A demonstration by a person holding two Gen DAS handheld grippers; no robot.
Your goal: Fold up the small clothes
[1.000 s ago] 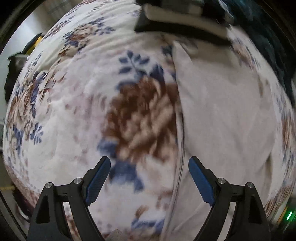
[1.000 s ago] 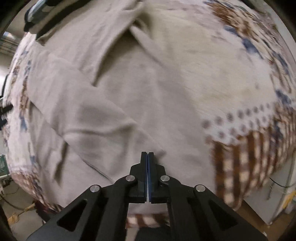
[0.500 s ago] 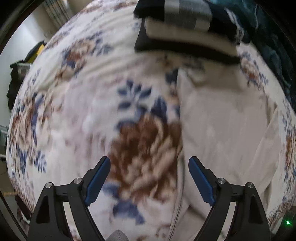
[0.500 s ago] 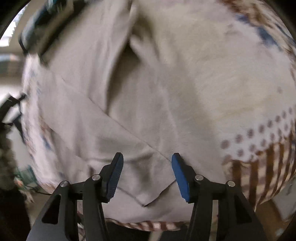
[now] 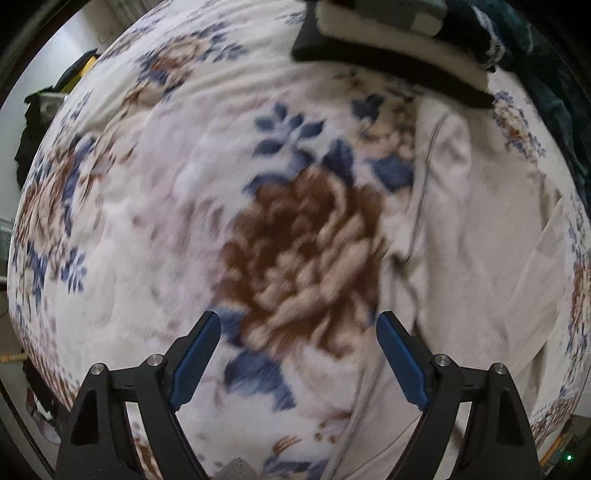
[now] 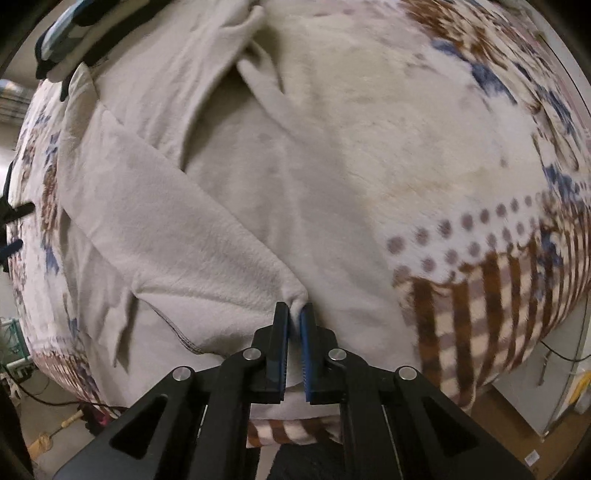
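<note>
A beige garment lies spread on a floral blanket, one part folded diagonally across it. My right gripper is shut on the tip of that folded part, with cloth bunched between the blue pads. In the left wrist view the same garment lies to the right. My left gripper is open and empty, hovering over the blanket's brown flower, just left of the garment's edge.
A stack of folded clothes sits at the blanket's far edge; it also shows in the right wrist view. The blanket's striped edge drops off to the floor at the right. Dark fabric lies far right.
My right gripper opened half a second ago and has now shut again on the tip of the folded part. My left gripper stayed open and drew back from the blanket.
</note>
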